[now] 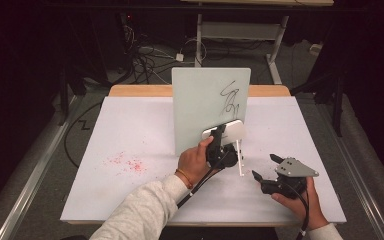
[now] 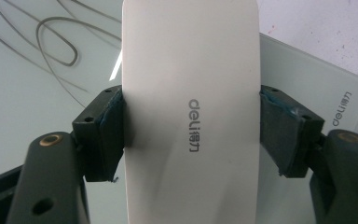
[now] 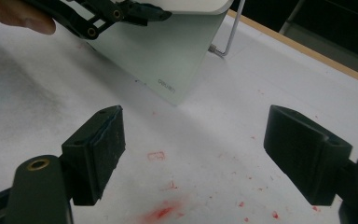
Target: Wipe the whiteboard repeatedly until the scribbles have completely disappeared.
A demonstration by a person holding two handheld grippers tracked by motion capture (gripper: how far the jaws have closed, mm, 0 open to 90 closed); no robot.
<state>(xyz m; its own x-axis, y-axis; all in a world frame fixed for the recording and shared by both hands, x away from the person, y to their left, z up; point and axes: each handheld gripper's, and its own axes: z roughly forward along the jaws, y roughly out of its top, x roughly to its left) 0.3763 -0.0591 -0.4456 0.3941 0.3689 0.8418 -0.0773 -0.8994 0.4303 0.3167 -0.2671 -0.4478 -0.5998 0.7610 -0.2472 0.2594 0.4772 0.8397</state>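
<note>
While our left gripper [image 1: 219, 141] clamps the white eraser [image 2: 191, 112] against the whiteboard [image 1: 200, 100], our right gripper [image 1: 270, 169] hangs wide open; wiping the scribble [image 1: 230, 99] likely comes next.

Lower part of the upright pale glass writing board [image 1: 200, 107] hidden behind the left hand [image 1: 192, 162], both ends of the white oblong eraser [image 2: 191, 112] cut off, black scribble [image 1: 230, 97] unreadable, board's far edge cropped.

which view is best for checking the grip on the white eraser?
Left gripper view: the eraser is seen close up, both fingers pressed to its sides. The high view shows it small against the whiteboard. The right gripper view catches just its edge.
</note>
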